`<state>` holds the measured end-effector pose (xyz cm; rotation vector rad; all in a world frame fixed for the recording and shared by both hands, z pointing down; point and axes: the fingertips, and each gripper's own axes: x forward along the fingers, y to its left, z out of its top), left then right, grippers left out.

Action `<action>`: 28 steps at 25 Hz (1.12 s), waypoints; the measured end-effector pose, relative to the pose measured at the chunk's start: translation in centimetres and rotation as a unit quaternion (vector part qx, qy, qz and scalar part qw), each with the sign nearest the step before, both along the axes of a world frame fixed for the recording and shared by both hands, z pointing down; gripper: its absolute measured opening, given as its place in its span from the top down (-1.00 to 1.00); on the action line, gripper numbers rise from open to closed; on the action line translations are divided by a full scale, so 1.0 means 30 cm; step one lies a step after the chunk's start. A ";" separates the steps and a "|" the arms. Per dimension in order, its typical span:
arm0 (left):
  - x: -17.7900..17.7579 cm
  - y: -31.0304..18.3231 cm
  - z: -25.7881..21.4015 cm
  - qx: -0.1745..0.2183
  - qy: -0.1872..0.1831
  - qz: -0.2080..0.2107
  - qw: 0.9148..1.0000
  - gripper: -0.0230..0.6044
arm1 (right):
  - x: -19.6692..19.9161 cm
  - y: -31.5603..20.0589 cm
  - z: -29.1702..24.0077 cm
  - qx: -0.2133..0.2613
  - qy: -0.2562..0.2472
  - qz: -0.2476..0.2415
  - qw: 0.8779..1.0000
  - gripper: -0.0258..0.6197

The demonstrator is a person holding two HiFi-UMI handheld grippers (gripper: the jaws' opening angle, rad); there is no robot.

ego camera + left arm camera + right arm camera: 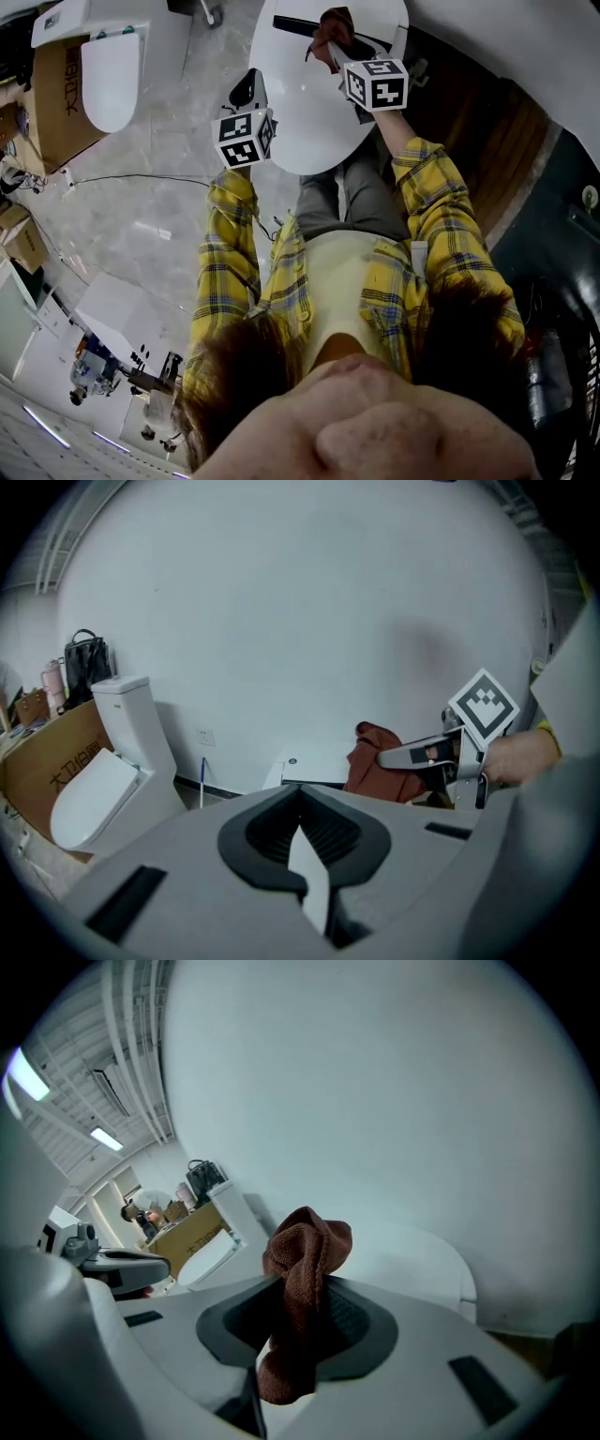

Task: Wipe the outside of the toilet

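Brown cloth (334, 28), upper centre, being clamped by right gripper (298, 1288) over toilet (300, 117). Left gripper (300, 799) idling closed, empty. Wiping seemingly starting; pressing cloth down next.

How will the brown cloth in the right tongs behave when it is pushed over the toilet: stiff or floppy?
Probably floppy: the brown cloth bunches above the right tongs and hangs limp below them. It looks light, since a small pinch carries it. Its rough weave should likely grip rather than slip on the smooth toilet lid.
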<state>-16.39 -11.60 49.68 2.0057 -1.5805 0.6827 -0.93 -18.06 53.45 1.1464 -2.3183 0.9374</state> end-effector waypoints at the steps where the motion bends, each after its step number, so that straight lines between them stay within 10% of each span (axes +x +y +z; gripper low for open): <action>1: -0.019 0.008 0.004 -0.003 0.001 -0.007 1.000 0.90 | -0.039 0.001 0.002 -0.002 -0.004 -0.010 1.000 0.55; 15: -0.146 0.034 0.051 -0.022 0.012 -0.060 0.998 0.90 | -0.459 -0.030 0.147 -0.045 -0.029 -0.114 0.992 0.55; 28: -0.169 0.039 0.097 -0.048 0.012 -0.066 0.997 0.90 | -0.332 -0.111 0.335 -0.093 0.053 -0.074 0.991 0.55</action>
